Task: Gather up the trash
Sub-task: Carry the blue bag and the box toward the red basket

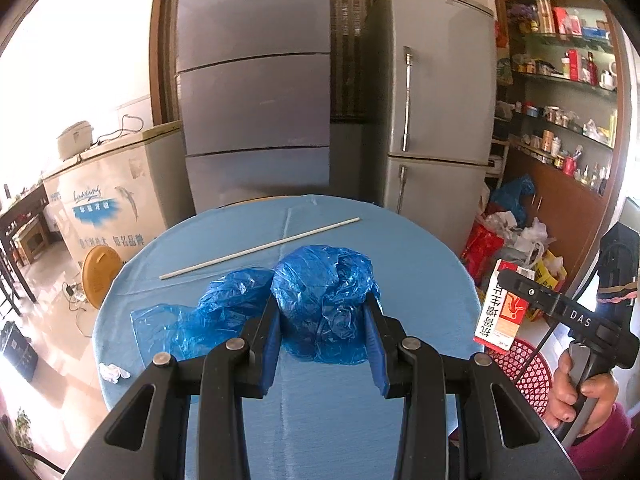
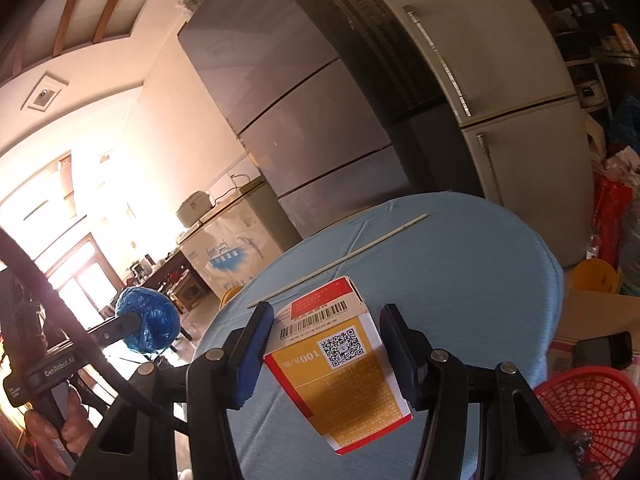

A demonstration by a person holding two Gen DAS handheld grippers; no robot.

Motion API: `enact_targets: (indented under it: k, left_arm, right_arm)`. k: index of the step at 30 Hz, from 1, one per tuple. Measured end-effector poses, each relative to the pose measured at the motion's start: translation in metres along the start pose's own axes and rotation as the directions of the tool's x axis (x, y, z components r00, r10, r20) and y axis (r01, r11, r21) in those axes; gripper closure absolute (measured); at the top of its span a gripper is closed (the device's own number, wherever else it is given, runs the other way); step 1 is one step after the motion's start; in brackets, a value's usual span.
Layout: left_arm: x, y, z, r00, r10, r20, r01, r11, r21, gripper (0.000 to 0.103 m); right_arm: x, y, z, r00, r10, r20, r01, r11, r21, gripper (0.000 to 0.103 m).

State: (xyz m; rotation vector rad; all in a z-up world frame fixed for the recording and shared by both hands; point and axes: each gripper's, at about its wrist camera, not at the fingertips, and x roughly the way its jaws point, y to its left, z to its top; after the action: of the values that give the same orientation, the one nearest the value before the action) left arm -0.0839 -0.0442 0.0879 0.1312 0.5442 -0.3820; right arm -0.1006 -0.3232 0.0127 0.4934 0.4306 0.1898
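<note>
My left gripper [image 1: 322,312] has its fingers clamped on a crumpled blue plastic bag [image 1: 326,292], held above the round blue tabletop [image 1: 420,248]. A second blue bag [image 1: 208,320] lies flat on the tabletop beside it, partly hidden behind the left finger. My right gripper [image 2: 326,354] pinches an orange carton [image 2: 340,376] by its sides; its bottom corner hangs below the fingers. A thin white stick [image 1: 260,248] lies farther back. A red mesh basket [image 2: 592,408] is cut off at the frame edge.
</note>
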Motion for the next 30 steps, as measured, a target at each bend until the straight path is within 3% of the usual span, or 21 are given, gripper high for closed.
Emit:
enact_targets:
  k: [21, 30]
  left_arm:
    - [0.004, -0.05, 0.012, 0.998, -0.047, -0.037, 0.051, 0.994, 0.098, 0.064]
    - [0.025, -0.083, 0.008, 0.987, -0.12, -0.111, 0.133, 0.984, 0.121, 0.064]
  right_arm:
    - [-0.057, -0.057, -0.005, 0.995, -0.061, 0.083, 0.053, 0.994, 0.098, 0.044]
    - [-0.089, -0.084, -0.015, 0.988, -0.108, 0.109, 0.092, 0.985, 0.144, 0.044]
